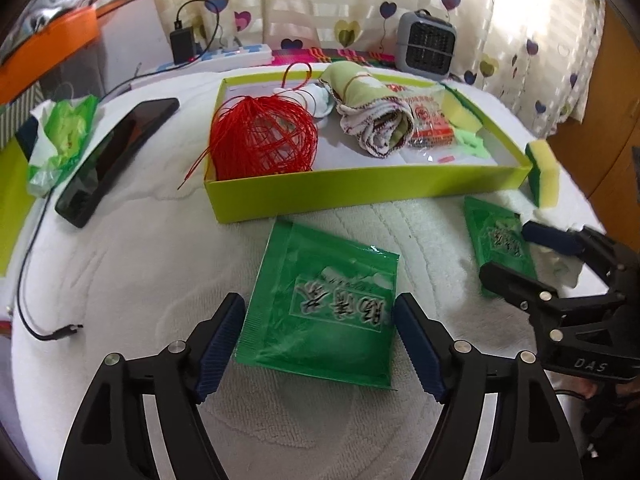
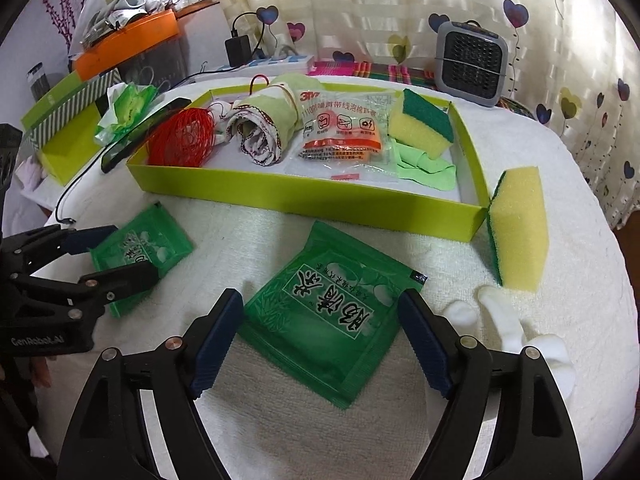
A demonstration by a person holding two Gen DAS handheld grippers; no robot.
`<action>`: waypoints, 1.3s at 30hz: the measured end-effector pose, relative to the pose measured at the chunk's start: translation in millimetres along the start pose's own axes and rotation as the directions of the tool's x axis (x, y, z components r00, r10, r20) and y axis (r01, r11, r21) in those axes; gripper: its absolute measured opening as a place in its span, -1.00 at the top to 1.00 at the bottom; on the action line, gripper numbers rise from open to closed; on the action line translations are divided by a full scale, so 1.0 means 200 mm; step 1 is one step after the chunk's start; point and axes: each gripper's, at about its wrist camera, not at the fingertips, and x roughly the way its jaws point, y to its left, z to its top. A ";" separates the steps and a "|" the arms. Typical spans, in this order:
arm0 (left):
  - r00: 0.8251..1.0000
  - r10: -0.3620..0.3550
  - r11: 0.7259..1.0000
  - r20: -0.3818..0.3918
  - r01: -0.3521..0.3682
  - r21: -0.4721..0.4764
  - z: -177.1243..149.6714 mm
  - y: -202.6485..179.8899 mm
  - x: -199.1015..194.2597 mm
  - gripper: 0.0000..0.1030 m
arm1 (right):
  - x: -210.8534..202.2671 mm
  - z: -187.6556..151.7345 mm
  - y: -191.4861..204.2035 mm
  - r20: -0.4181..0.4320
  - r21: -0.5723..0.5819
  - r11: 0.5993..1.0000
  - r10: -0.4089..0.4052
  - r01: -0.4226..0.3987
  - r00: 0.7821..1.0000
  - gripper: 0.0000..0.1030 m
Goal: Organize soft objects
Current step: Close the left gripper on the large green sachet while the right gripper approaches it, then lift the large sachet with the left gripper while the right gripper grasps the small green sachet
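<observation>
Green foil sachets printed with white characters, two of them, lie flat on the white towelling-covered surface (image 1: 120, 280) in front of the shallow lime-green cardboard tray (image 1: 360, 188): we see one sachet (image 1: 324, 304) between the wide-spread pads of the left tool (image 1: 320, 344), and the other sachet (image 2: 328, 320) between the equally wide pads of the right tool (image 2: 322, 340). Neither tool holds anything; the pads stand clear of the sachet edges. Each sachet looks thin, glossy and slightly pillowed, with crimped seams. We judge the chief risk to be a failed pinch: a flat, slick packet lying flush on soft cloth may slide away from closing pads, or the pads may snag the towelling instead. Closing across the full width could also buckle the packet so that it springs out. The tray already carries a tangle of red cord (image 1: 264, 140), a rolled patterned cloth (image 1: 372, 124), a clear earplug packet (image 2: 340, 132) and a yellow-and-green sponge (image 2: 420, 124), so a carelessly dropped sachet may land on the rim. A second sponge (image 2: 520, 228) leans against the tray's outer corner and could topple if nudged.
</observation>
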 end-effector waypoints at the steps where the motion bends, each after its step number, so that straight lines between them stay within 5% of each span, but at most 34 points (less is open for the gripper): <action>1: 1.000 0.010 1.000 0.000 -0.010 0.007 0.00 -0.01 0.00 -0.48 | 0.00 0.00 0.00 -0.001 0.000 1.000 -0.001 0.001 1.000 -0.56; 10: 0.999 0.033 0.999 0.012 -0.033 0.002 -0.01 -0.01 0.00 -0.48 | 0.00 0.00 0.01 -0.010 -0.003 1.000 -0.006 0.006 1.000 -0.56; 19: 0.999 0.048 0.999 0.025 -0.048 -0.008 -0.01 0.00 -0.01 -0.31 | 0.01 -0.01 0.02 -0.015 -0.019 1.000 -0.025 0.024 1.000 -0.56; 23: 0.999 0.039 0.999 0.037 -0.039 -0.019 -0.01 0.01 -0.02 -0.06 | 0.01 -0.01 0.02 -0.015 -0.023 0.999 -0.027 0.026 1.000 -0.52; 32: 0.998 0.028 0.999 0.050 -0.028 -0.016 -0.01 0.00 -0.03 0.18 | -0.01 -0.01 0.02 -0.004 -0.031 0.999 -0.033 0.033 0.999 -0.23; 37: 0.998 0.027 1.000 0.052 -0.026 -0.017 -0.01 0.00 -0.03 0.18 | -0.03 -0.01 0.04 0.014 -0.039 0.999 -0.026 0.026 1.000 0.40; 39: 0.998 0.027 1.000 0.052 -0.026 -0.017 -0.01 0.00 -0.03 0.18 | -0.03 -0.01 0.03 0.016 -0.031 0.999 -0.022 0.022 1.000 0.41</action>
